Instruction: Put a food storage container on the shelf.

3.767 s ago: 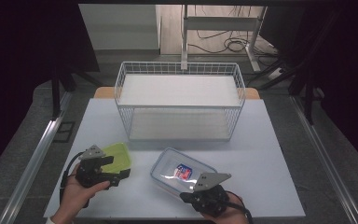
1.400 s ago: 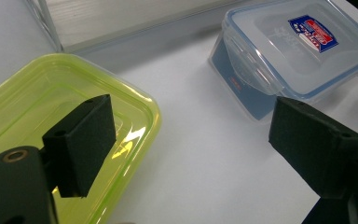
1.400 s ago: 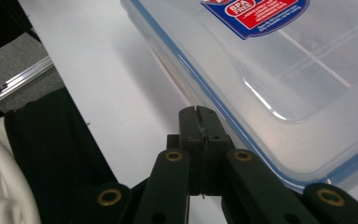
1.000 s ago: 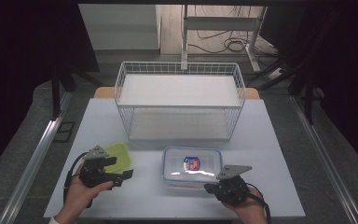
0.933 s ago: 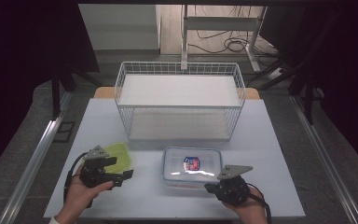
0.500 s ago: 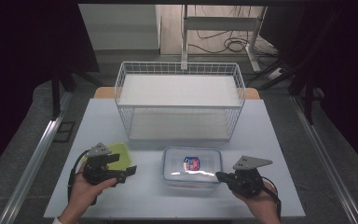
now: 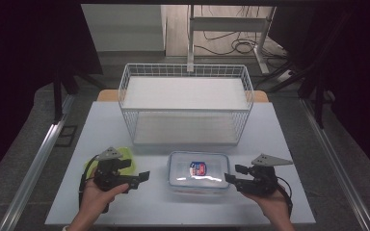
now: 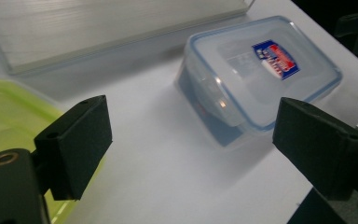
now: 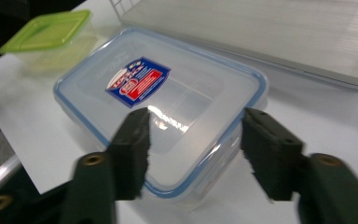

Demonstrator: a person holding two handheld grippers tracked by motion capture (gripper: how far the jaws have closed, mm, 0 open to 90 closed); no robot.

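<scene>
Holding a pair of tongs in each hand, I have the clear lidded box lying flat on the white table between them. My right tongs sit just beside the box's right end, tips pointing at it; their jaws have just been opening and now stand apart, released, with nothing pinched. In the right gripper view the box lies just beyond the two black pads, its blue-rimmed lid and red-and-blue sticker facing up, and no pad presses on it.

My left tongs rest a short gap from the box's left end, tips aimed toward it. Their jaws are spread wide and hold nothing; in the left gripper view the box lies ahead of the pads, nearer the right-hand one.

Just behind and outboard of my left tongs sits a green-lidded container, close against the left-hand pad in the left gripper view. Beyond both tongs, past the box, a white wire basket stands on the table.
</scene>
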